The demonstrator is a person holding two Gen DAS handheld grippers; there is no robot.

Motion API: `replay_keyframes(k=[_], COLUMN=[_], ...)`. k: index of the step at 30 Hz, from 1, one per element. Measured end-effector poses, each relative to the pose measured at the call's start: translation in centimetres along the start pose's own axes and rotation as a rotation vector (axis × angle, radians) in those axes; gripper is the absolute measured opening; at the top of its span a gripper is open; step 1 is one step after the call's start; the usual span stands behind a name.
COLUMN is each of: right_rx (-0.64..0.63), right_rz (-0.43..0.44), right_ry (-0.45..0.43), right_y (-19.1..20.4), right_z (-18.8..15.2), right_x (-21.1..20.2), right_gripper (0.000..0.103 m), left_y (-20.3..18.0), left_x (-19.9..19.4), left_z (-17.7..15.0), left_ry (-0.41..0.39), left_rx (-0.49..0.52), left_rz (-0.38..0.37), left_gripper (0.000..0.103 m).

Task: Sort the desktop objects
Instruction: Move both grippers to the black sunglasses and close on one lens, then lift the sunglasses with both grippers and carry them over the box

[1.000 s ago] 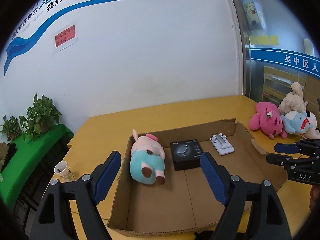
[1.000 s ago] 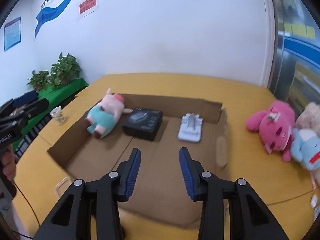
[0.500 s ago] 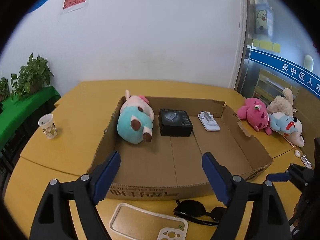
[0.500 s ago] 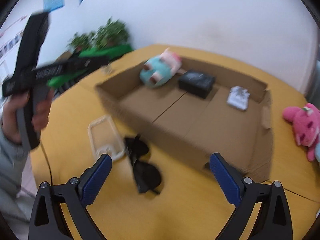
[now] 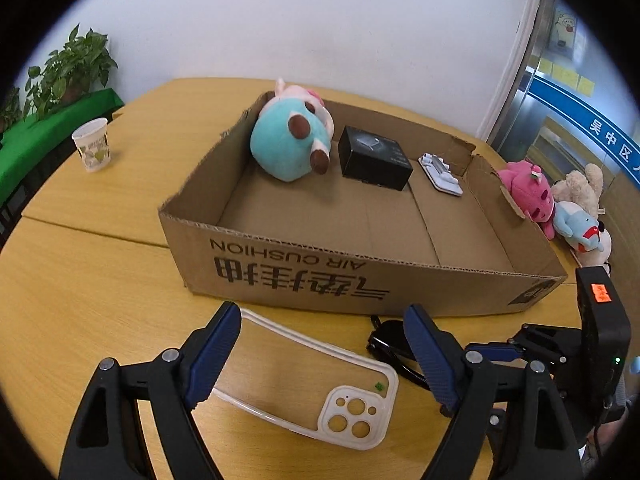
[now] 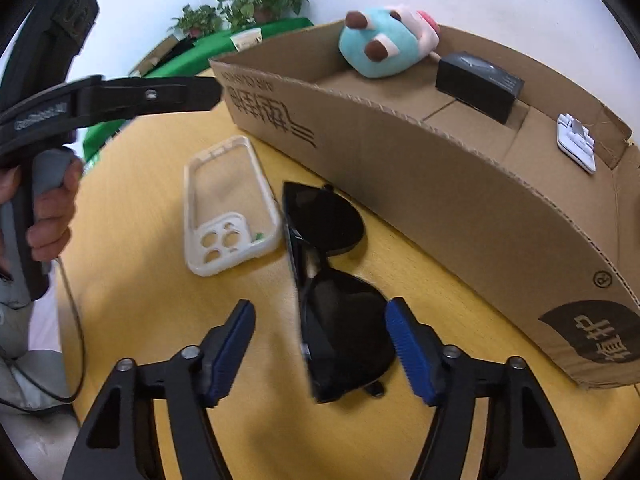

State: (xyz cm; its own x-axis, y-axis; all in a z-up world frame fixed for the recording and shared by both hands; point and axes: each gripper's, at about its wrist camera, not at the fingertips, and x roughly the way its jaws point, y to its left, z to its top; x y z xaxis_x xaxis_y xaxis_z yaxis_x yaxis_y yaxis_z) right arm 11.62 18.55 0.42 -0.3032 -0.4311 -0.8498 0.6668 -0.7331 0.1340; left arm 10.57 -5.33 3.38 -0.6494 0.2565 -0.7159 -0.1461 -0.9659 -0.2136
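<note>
A clear phone case (image 5: 304, 372) with a white rim lies flat on the yellow table in front of the cardboard box (image 5: 300, 276). My left gripper (image 5: 320, 316) hovers over it, open, with the case's far end between the fingers. Black sunglasses (image 6: 328, 220) lie right of the phone case (image 6: 228, 204). My right gripper (image 6: 320, 312) straddles the sunglasses' near lens. Its jaws are closing, and the left pad is still clear of the frame. Inside the box lie a teal and pink plush pig (image 5: 288, 140), a black box (image 5: 374, 158) and a white stand (image 5: 440, 172).
A paper cup (image 5: 92, 144) stands on the table at the far left. Pink, beige and blue plush toys (image 5: 528, 192) are heaped to the right of the box. Potted plants (image 5: 72, 64) on a green surface sit beyond the table. A hand (image 6: 48, 208) holds the left gripper's handle.
Both grippers have dropped from above the box to the table in front of it and tilted down. The right jaws spread wide, then narrowed around the sunglasses.
</note>
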Motion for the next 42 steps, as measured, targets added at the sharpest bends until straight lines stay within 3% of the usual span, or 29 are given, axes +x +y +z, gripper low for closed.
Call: replay_keyframes(k=[1, 3, 10, 15, 17, 19, 22, 26, 30, 33, 42], right_rx=[0.018, 0.076, 0.242, 0.385, 0.412, 0.425, 0.393, 0.390, 0.366, 0.377, 0.406], right_rz=[-0.004, -0.019, -0.080, -0.161, -0.152, -0.105, -0.108, -0.117, -0.140, -0.137, -0.124], right_ry=[0.007, 0.013, 0.027, -0.015, -0.035, -0.060, -0.073, -0.061, -0.051, -0.060, -0.094], right_y=[-0.3, -1.2, -1.7, -2.0, -1.7, -1.4, -1.1, -1.7, -1.4, -1.3, -0.9], right_z=[-0.1, -0.3, -3.6, -5.9, -6.7, -7.3, -7.5, -8.2, -8.2, -8.0, -7.4], right_x=[0.1, -0.2, -2.3, -4.0, -4.4, -4.9, -5.4, -5.4, -5.6, -5.4, -5.5], right_gripper=[0.054, 0.050, 0.050, 0.051, 0.055, 0.073, 0.075, 0.073, 0.051, 0.051, 0.051], left_y=[-0.1, -0.2, -2.5, -5.8, -7.2, -8.3, -9.3, -9.9, -10.7, -11.0, -11.2], left_x=[0.1, 0.2, 1.1, 3.3, 4.6, 5.7, 6.8, 7.4, 7.5, 7.4, 6.6], left_z=[-0.1, -0.3, -0.8, -1.8, -2.3, -2.9, -3.9, -4.6, -4.9, -5.2, -4.7], left_ry=[0.007, 0.006, 0.041, 0.146, 0.215, 0.269, 0.314, 0.332, 0.333, 0.330, 0.297], left_rx=[-0.003, -0.009, 0.005, 0.034, 0.035, 0.031, -0.001, -0.015, 0.019, 0.064, 0.083], left_rz=[-0.008, -0.036, -0.175, -0.287, -0.348, -0.383, -0.428, -0.448, -0.450, -0.417, -0.401], left_gripper=[0.084, 0.084, 0.084, 0.084, 0.082, 0.082, 0.082, 0.079, 0.065, 0.046, 0.037])
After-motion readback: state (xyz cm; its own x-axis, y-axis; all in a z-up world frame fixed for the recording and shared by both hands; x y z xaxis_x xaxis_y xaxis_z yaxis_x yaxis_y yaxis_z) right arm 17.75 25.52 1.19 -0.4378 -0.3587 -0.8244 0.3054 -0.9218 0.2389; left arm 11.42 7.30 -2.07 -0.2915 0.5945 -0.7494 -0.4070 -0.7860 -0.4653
